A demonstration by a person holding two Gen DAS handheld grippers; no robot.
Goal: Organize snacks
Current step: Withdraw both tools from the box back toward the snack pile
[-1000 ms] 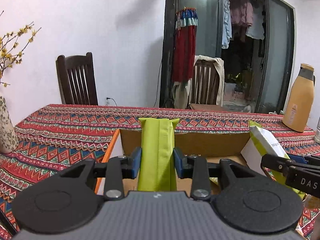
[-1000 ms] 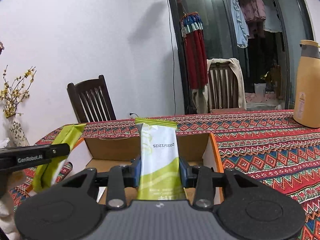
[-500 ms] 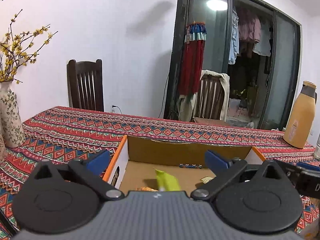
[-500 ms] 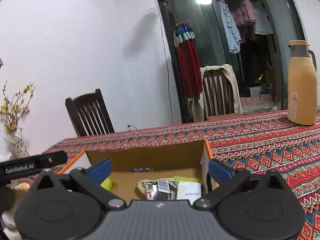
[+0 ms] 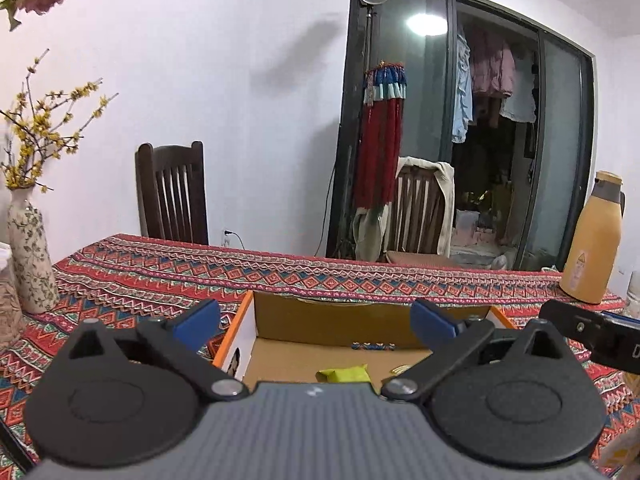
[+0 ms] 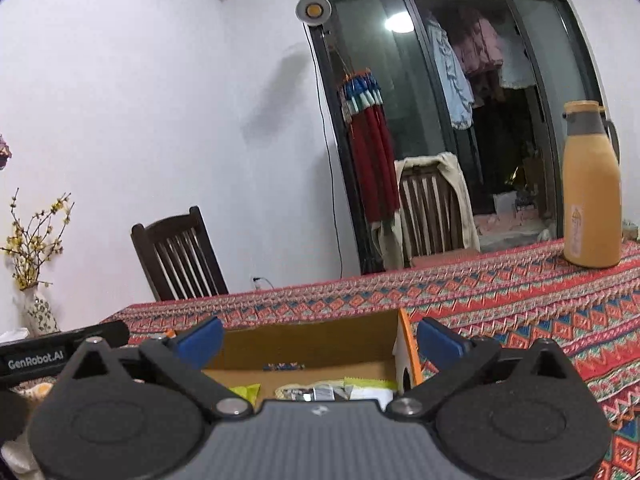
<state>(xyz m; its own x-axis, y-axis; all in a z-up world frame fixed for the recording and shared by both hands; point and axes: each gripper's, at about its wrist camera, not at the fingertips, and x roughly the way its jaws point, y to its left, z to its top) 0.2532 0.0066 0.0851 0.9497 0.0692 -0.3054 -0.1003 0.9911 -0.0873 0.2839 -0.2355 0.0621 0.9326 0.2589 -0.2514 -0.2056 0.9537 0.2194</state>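
Observation:
An open cardboard box (image 5: 332, 322) (image 6: 312, 340) with orange edges sits on the patterned tablecloth in front of both grippers. On its floor lies a green snack packet (image 5: 344, 374) (image 6: 246, 392); beside it, in the right wrist view, are a silvery packet (image 6: 308, 393) and a white-and-green packet (image 6: 370, 390). My left gripper (image 5: 316, 320) hangs over the box's near side, jaws wide open and empty. My right gripper (image 6: 318, 338) is likewise open and empty above the box. Each gripper's black body shows at the edge of the other's view.
A tan flask (image 5: 592, 240) (image 6: 592, 188) stands far right on the table. A flowered vase (image 5: 30, 256) with yellow twigs stands at the left. Two wooden chairs (image 5: 172, 196) sit behind the table, before a white wall and glass door.
Both grippers opened and let their packets drop into the box: the left a green one, the right a white-and-green one. Both hands then rose and tilted upward a little.

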